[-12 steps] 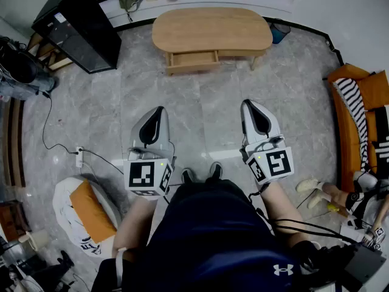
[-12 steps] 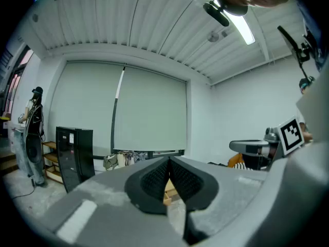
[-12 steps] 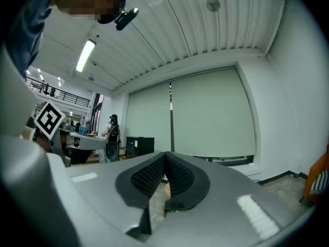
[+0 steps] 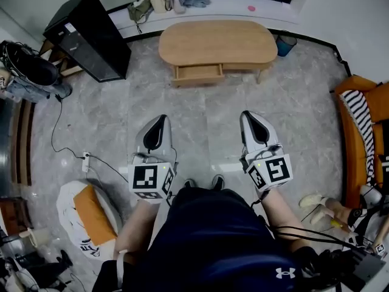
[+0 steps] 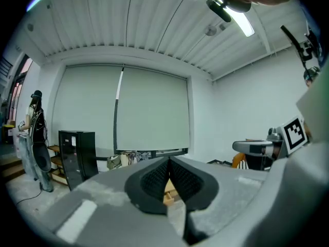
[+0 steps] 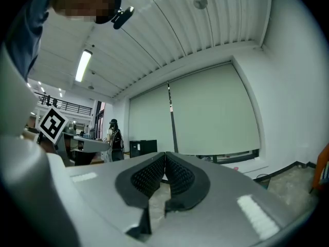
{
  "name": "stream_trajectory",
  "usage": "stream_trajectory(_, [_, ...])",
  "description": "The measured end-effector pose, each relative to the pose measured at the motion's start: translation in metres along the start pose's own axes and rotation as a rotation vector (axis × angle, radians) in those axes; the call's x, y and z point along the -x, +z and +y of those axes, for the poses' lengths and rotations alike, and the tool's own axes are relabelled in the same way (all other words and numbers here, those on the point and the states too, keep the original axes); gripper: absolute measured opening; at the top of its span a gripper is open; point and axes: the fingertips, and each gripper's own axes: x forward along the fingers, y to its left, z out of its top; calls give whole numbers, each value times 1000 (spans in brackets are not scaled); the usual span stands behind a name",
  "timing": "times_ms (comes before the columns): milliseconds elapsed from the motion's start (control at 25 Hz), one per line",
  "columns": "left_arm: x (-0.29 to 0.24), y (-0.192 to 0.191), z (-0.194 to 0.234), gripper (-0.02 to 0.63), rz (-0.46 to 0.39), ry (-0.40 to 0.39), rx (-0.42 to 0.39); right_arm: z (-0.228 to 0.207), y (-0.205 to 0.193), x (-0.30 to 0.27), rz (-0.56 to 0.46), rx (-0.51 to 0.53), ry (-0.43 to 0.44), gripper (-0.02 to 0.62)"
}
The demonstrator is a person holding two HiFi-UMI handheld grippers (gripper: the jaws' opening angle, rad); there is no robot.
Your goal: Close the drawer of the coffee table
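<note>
At twelve o'clock across the floor (image 4: pixel 206 111) stands the coffee table (image 4: pixel 216 44), its drawer (image 4: pixel 199 73) pulled out; left gripper (image 4: pixel 159 121) at seven and right gripper (image 4: pixel 250 119) at five are well apart from it, each with jaws pressed together, empty.

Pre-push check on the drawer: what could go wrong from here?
The left gripper and right gripper are shut, well short of the coffee table. Its open drawer sits left of centre, so a one-sided push might skew it or shove the table. A power strip with cable lies on the floor at the person's left: possible trip.
</note>
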Motion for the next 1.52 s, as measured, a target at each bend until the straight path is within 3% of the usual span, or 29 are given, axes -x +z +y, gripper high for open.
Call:
stream_trajectory(320, [-7,-30,-7,3,68,73,16,-39,-24,1,59,-54,3,2])
stream_trajectory(600, [-29,-64,47,3,128,120,57,-55,-52,-31,125,-67,-44,2])
stream_trajectory(1040, [-125,-49,148,3,111,57,76,-75,-48,-135,165,-48,-163,2])
stream_trajectory(1520, [-178,-67,209,3,156,-4,105,-73,-63,-204,209,-63,-233,2])
